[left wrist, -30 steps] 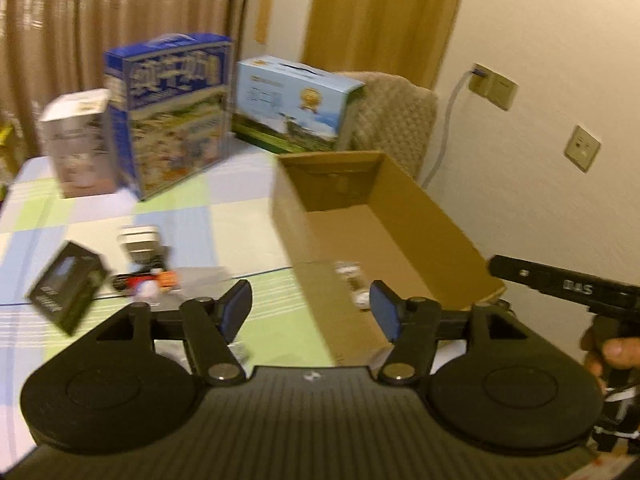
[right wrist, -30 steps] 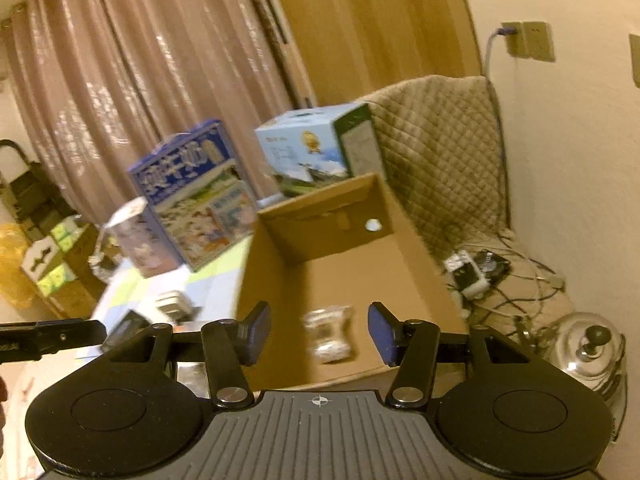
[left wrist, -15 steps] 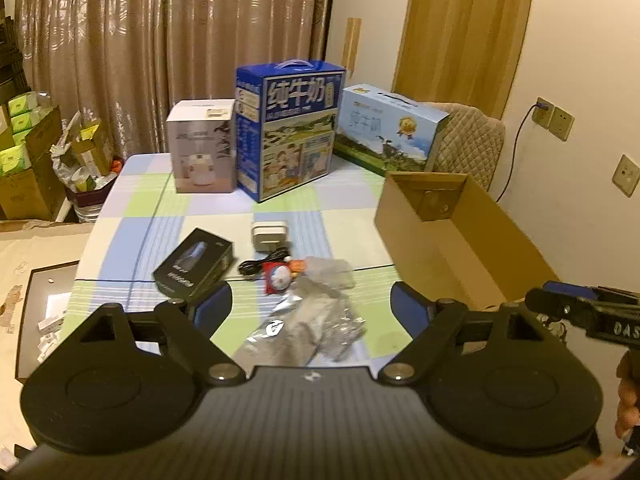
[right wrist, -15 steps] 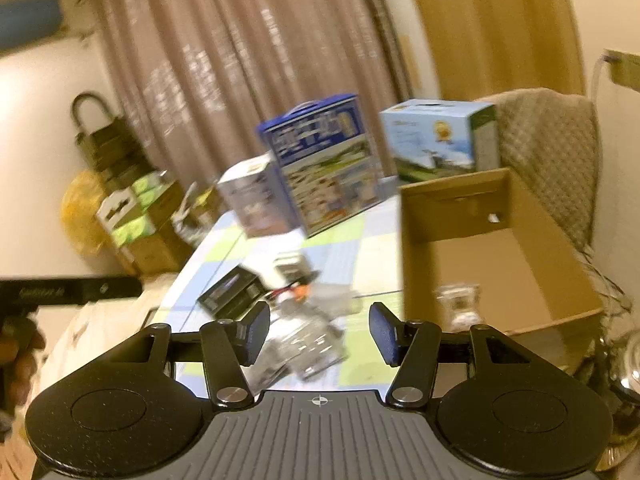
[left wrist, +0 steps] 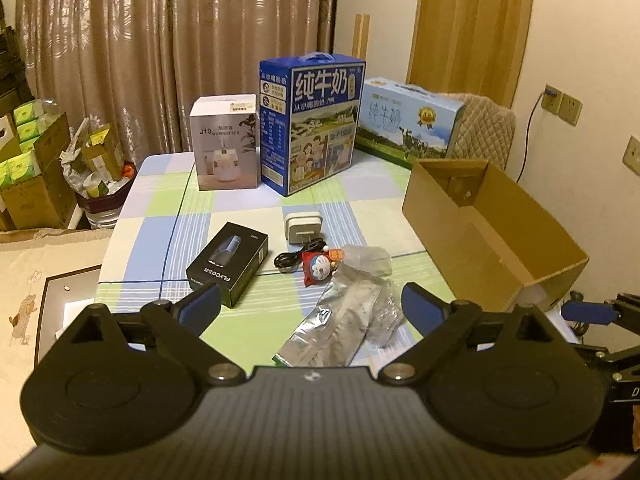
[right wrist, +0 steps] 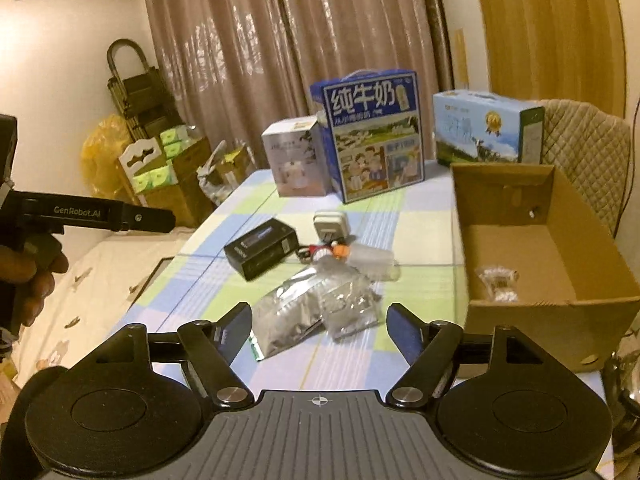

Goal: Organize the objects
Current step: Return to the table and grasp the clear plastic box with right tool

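Note:
Loose items lie mid-table: a silver foil pouch (left wrist: 332, 328) (right wrist: 288, 316) with a crumpled clear bag, a black box (left wrist: 228, 264), a white charger (left wrist: 303, 226), a black cable (left wrist: 290, 259) and a red cartoon toy (left wrist: 318, 271). An open cardboard box (left wrist: 492, 236) (right wrist: 560, 240) stands at the right, with a small clear packet (right wrist: 498, 282) on its floor. My left gripper (left wrist: 310, 304) hovers at the near table edge, jaws opening, nothing between the pads. My right gripper (right wrist: 320, 322) hovers beside it, jaws also opening and holding nothing.
Two milk cartons (left wrist: 312, 120) (left wrist: 408, 120) and a white humidifier box (left wrist: 224, 148) stand along the table's far edge. A quilted chair back (left wrist: 484, 132) rises behind the cardboard box. Stacked cartons (left wrist: 28, 168) sit on the floor at the left. A hand (right wrist: 28, 280) holds the left gripper.
Both views have swung left, from the cardboard box to the loose items on the table. Both grippers' jaws stand wider than before.

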Demonstrator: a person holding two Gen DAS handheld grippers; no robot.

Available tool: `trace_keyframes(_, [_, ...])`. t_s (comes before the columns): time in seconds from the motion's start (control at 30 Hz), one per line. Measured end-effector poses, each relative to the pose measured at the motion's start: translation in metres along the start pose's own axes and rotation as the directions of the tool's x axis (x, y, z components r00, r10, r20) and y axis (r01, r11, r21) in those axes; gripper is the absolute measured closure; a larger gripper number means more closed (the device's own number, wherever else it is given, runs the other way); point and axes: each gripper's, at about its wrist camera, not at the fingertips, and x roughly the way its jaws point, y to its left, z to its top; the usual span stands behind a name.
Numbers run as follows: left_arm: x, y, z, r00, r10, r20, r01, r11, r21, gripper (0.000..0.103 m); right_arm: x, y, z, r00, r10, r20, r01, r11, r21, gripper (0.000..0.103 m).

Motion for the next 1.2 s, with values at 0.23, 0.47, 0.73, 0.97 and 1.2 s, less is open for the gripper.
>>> trace_keyframes(0.23, [0.038, 0.008, -0.007, 0.999, -0.018, -0.042, 0.019, 0.999, 0.030, 0.006, 0.047, -0.006, -0.006, 0.998, 0.032, -0.045, -0.033, 0.999, -0.033, 0.029])
trace_keyframes(0.47, [0.095, 0.021, -0.017, 0.993, -0.017, -0.113, 0.024, 0.998, 0.057, 0.006, 0.111, -0.017, -0.016, 0.994, 0.054, -0.091, -0.060, 0.996, -0.060, 0.022])
trace_keyframes(0.73, [0.156, 0.028, -0.025, 0.988, -0.036, -0.150, 0.043, 0.998, 0.046, 0.006, 0.173, -0.034, -0.025, 0.990, 0.013, -0.138, -0.035, 0.987, -0.156, 0.019])
trace_keyframes(0.97, [0.183, 0.027, -0.032, 0.983, -0.059, -0.176, 0.073, 0.994, 0.078, 0.006, 0.213, -0.048, -0.033, 0.985, -0.009, -0.174, -0.024, 0.982, -0.188, 0.019])
trace_keyframes(1.2, [0.194, 0.031, -0.044, 0.985, -0.081, -0.152, 0.094, 0.992, 0.081, 0.006, 0.237, -0.052, -0.033, 0.982, 0.007, -0.186, -0.042, 0.982, -0.183, 0.020])
